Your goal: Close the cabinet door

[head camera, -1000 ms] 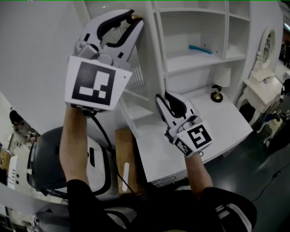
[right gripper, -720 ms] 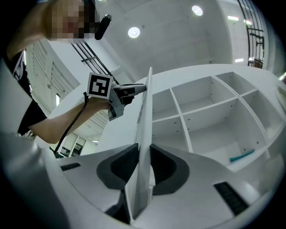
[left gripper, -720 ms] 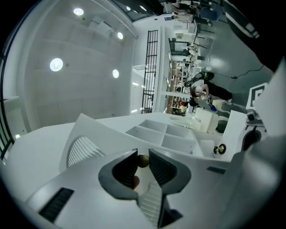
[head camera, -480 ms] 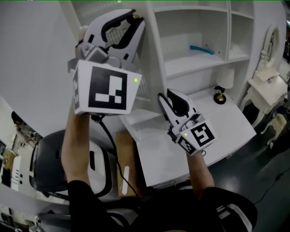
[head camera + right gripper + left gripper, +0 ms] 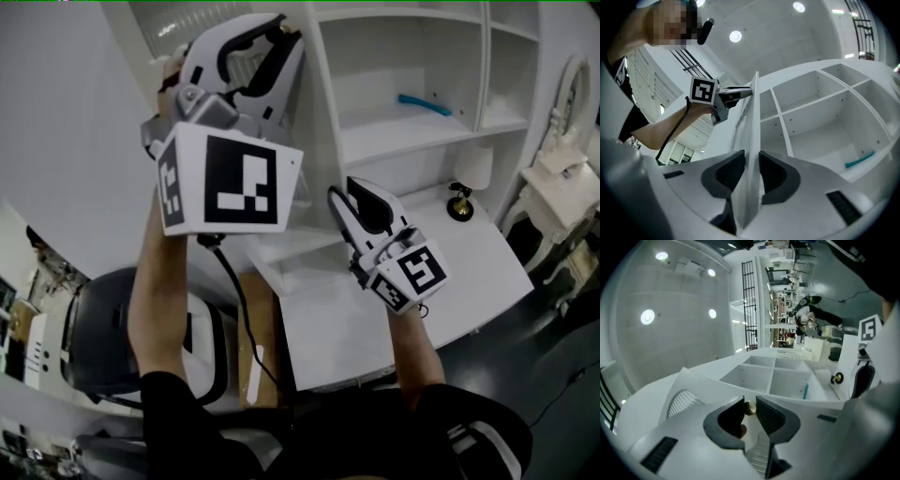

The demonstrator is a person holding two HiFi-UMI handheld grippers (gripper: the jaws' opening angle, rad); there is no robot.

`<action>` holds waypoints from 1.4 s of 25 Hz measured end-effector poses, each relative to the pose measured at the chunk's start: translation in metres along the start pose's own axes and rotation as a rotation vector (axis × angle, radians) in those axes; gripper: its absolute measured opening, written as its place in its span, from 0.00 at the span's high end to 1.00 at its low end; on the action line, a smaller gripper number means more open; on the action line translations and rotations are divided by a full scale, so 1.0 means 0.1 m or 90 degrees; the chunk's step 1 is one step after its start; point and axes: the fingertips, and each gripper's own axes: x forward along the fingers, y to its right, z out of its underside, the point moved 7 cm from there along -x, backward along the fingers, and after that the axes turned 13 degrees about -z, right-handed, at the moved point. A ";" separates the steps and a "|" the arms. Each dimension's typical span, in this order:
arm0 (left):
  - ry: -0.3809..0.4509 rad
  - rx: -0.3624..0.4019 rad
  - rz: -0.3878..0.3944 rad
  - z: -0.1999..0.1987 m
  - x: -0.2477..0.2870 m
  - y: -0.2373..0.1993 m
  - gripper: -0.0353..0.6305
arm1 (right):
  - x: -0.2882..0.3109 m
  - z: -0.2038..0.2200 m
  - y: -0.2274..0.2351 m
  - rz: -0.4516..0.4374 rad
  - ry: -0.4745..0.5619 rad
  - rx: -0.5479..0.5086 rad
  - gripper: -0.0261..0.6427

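The white cabinet door stands part open, edge-on to me, with a slatted panel low on its face. My left gripper is up at the top left, shut on the door's small brass knob, which sits pinched between the two pads. My right gripper is lower down and shut on the door's thin edge; both pads lie against the panel. Behind the door the open shelves of the cabinet show.
A teal object lies on a middle shelf. A small brass bell and a white lampshade stand on the white desk below. A grey chair is at lower left, a white ornate dresser at far right.
Both grippers have shifted a little to the right with the door in them, and the door has swung nearer the shelves. The left gripper has rolled, its marker cube turning more towards me.
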 end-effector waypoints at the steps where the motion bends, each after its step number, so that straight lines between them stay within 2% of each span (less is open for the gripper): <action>1: -0.003 0.013 -0.002 0.01 0.04 0.02 0.81 | 0.01 0.01 0.05 -0.001 0.000 0.003 0.81; 11: -0.025 0.059 -0.007 0.06 0.17 0.14 0.81 | 0.04 0.11 0.25 -0.008 0.018 0.026 0.81; 15: -0.038 0.109 -0.012 0.12 0.35 0.23 0.81 | 0.09 0.15 0.45 -0.010 0.013 0.039 0.80; 21: -0.050 0.123 -0.002 0.18 0.44 0.29 0.82 | 0.14 0.21 0.56 -0.003 0.011 0.046 0.80; 26: -0.067 0.158 -0.014 0.27 0.62 0.40 0.81 | 0.21 0.26 0.74 0.006 -0.001 0.051 0.80; 29: -0.076 0.156 -0.007 0.30 0.68 0.43 0.82 | 0.24 0.30 0.81 0.003 0.000 0.053 0.80; 35: -0.098 0.192 -0.013 0.38 0.80 0.50 0.81 | 0.32 0.32 0.94 0.010 -0.025 0.060 0.79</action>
